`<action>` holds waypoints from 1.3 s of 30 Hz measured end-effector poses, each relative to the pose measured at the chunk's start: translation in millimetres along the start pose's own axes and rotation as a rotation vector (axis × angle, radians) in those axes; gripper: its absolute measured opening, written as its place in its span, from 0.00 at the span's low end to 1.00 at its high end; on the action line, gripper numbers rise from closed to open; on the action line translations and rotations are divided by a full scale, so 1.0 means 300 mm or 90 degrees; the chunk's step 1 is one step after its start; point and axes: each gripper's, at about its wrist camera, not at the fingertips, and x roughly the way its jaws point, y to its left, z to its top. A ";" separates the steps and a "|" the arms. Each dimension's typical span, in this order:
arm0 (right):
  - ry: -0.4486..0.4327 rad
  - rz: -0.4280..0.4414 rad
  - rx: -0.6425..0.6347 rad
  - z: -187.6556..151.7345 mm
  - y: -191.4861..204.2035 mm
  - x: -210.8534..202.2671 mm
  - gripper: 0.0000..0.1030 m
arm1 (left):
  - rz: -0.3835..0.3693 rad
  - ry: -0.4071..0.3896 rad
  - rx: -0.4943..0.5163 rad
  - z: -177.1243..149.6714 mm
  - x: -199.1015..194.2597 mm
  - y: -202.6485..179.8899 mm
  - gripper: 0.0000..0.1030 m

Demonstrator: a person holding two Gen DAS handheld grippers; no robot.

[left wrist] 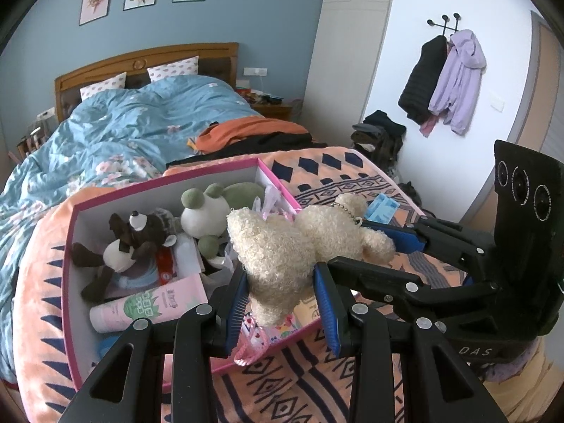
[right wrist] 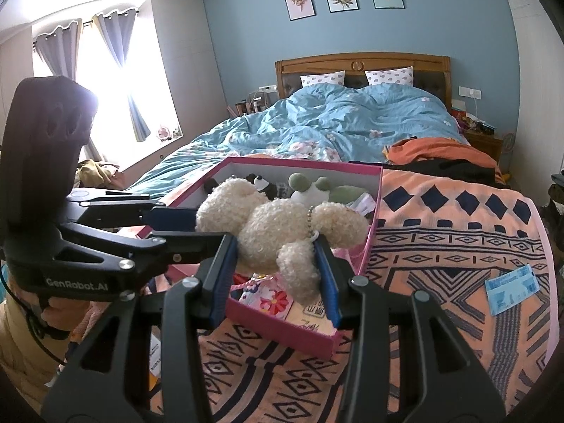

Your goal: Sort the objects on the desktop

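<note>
Left wrist view: the left hand-held gripper [left wrist: 280, 296] is clamped on the lower end of a cream plush bear [left wrist: 303, 243], with a blue pad pressed against each side. The right hand-held gripper [left wrist: 356, 243] enters from the right and grips the same bear at its upper part, one blue finger [left wrist: 391, 234] showing beside the bear's head. The bear hangs clear above a pink box [left wrist: 74, 275] that rests on an orange patterned blanket [left wrist: 352, 172] covering the foot of the bed. Inside the box lie a brown and white plush dog [left wrist: 123, 246], a green and white plush frog [left wrist: 208, 211], a pink tube [left wrist: 148, 308] and some printed packets (their labels are too small to read). A small blue packet [left wrist: 382, 208] lies on the blanket behind the bear. Two jackets [left wrist: 447, 81] hang on a wall hook at the right.

Right wrist view: the right hand-held gripper [right wrist: 278, 268] is closed on the plush bear [right wrist: 275, 232], its pads touching the bear's body and one limb. The left hand-held gripper [right wrist: 192, 227] reaches in from the left and holds the other end of the bear. The bear is above the near part of the pink box [right wrist: 282, 328], off the blanket. The plush frog [right wrist: 312, 190] and plush dog [right wrist: 261, 183] sit in the far part of the box. The blue packet [right wrist: 513, 290] lies on the blanket [right wrist: 458, 246] to the right, well apart from the box. A blue quilt [right wrist: 335, 123] covers the rest of the bed
</note>
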 end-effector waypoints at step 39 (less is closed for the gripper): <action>0.018 0.006 0.013 0.067 -0.073 0.095 0.44 | 0.020 0.023 -0.027 0.085 0.096 0.071 0.35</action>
